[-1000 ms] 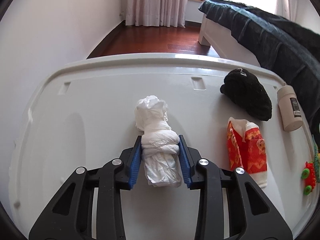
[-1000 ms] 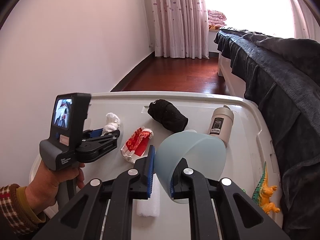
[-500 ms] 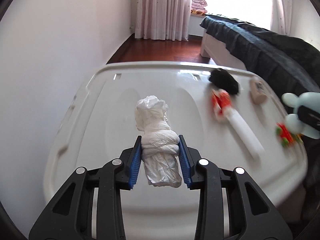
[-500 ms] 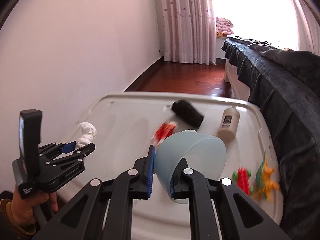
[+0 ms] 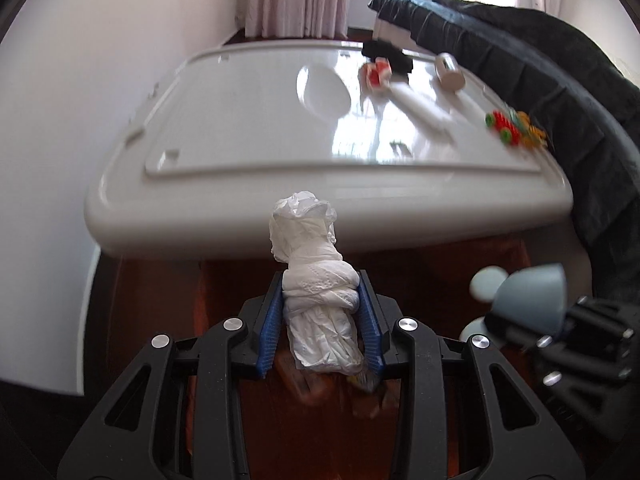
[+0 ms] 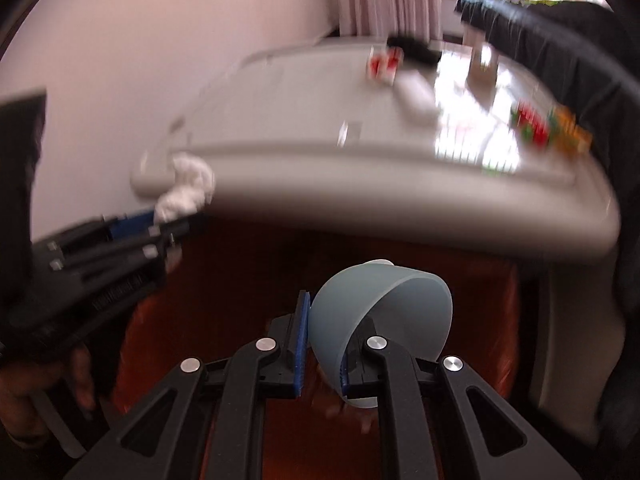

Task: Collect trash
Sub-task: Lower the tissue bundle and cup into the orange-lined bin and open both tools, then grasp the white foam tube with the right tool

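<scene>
- Carrying phase, by the look of it — best to keep both loads level and the squeeze steady until over a bin; none in view.
- Left gripper (image 5: 320, 322) pinched narrow on crumpled white tissue wad (image 5: 316, 280), off the white tabletop (image 5: 240, 128), above floor.
- Right gripper (image 6: 322, 350) clamped on pale blue bowl (image 6: 380, 312) rim — bowl tilted, clear of the table edge.

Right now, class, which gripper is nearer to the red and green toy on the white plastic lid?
Right. The right gripper, holding the pale blue bowl, is below the toy; the left gripper is farther left.
</scene>
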`<state>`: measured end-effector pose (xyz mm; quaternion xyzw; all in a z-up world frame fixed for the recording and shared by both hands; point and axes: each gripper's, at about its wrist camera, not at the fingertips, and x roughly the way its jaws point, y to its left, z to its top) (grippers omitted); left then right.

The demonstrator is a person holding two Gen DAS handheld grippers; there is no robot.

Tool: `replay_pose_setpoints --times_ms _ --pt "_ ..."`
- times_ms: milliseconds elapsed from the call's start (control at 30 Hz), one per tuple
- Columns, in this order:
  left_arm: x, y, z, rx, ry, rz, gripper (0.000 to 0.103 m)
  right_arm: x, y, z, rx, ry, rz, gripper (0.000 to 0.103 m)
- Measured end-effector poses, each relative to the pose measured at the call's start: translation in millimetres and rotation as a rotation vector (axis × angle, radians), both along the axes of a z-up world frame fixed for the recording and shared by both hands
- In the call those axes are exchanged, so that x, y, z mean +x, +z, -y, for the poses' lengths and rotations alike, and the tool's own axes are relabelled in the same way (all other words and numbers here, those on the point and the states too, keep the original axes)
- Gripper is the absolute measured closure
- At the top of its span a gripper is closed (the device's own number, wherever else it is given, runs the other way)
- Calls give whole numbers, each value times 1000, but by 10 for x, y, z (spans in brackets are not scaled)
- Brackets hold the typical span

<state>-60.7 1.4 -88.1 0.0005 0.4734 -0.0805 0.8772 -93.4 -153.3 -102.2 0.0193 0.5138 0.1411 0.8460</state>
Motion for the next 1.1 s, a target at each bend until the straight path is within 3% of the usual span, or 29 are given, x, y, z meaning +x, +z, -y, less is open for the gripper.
replay_pose_setpoints --times_ms 200,233,267,333,433,533,833,1000,1100 --pt "-125 -186 -32 -16 18 -65 66 -102 -240 -73 -62 -2 -72 91" --pt "-141 -205 -37 -16 23 -71 65 -102 -255 -56 -77 -17 -78 90" --pt "-137 -209 -41 -21 28 -75 62 -103 -260 -30 -82 -35 -78 82" --pt "-135 -191 -76 -33 62 -74 40 -104 -244 12 -80 -63 -68 61" --pt "-124 -81 -122 -23 122 -24 26 -87 -165 68 -81 -85 -28 58" --pt "-107 16 -123 -2 130 17 23 -104 -62 121 -76 -105 20 50" --pt "-135 398 5 59 72 186 21 -40 255 278 -68 -144 119 43" --pt "-51 555 52 41 53 234 20 230 452 330 -86 -171 154 40" --pt "56 653 74 29 46 263 19 519 555 373 -110 -171 176 32"
